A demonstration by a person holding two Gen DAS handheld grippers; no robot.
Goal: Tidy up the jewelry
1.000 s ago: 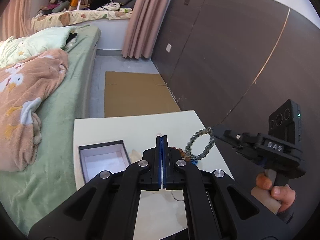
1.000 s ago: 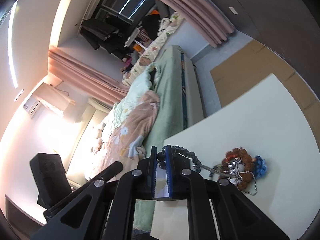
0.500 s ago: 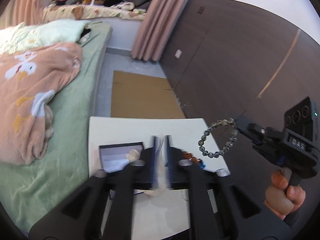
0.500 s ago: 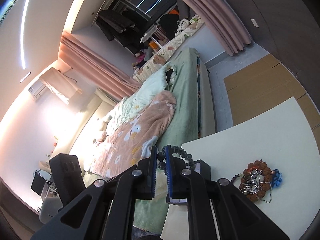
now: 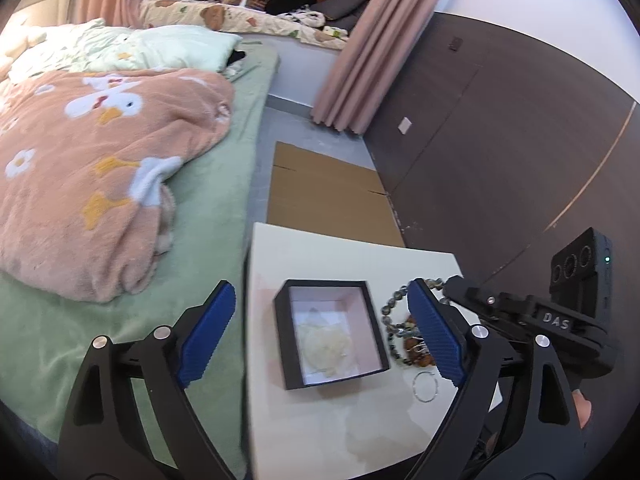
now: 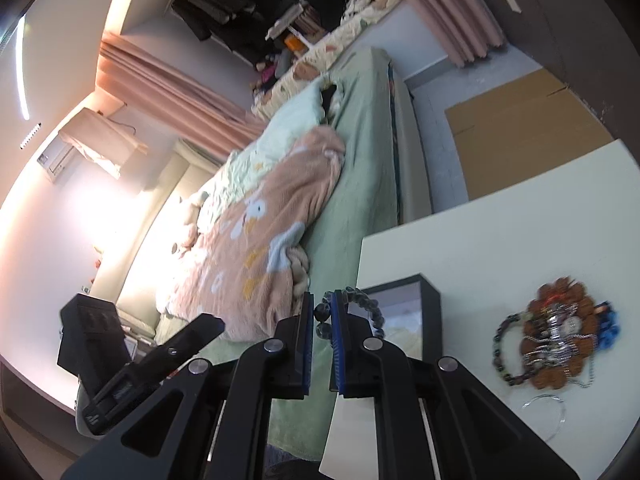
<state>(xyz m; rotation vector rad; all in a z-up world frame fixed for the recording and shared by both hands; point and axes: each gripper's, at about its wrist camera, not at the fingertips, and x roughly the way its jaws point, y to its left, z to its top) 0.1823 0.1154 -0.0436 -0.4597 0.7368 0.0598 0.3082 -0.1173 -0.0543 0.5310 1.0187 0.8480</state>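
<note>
A black jewelry box (image 5: 330,332) with a pale lining stands open on the white table (image 5: 320,432); a whitish piece (image 5: 325,346) lies inside it. My left gripper (image 5: 320,332) is wide open above the box, empty. My right gripper (image 6: 322,316) is shut on a dark beaded bracelet (image 6: 368,308), held over the box (image 6: 404,320); that bracelet also hangs to the right of the box in the left wrist view (image 5: 394,312). A pile of jewelry (image 6: 556,352) lies on the table to the right, with brown beads, a silver chain and a blue piece.
A thin clear ring (image 6: 546,410) lies on the table near the pile. A bed with green sheet (image 5: 208,184) and pink blanket (image 5: 92,168) borders the table's left edge. Dark wall panels (image 5: 500,152) stand on the right. Cardboard (image 5: 328,196) covers the floor beyond the table.
My left gripper opened wide and let go of a whitish piece, which now lies in the box. My right gripper carried the beaded bracelet up from the pile toward the box.
</note>
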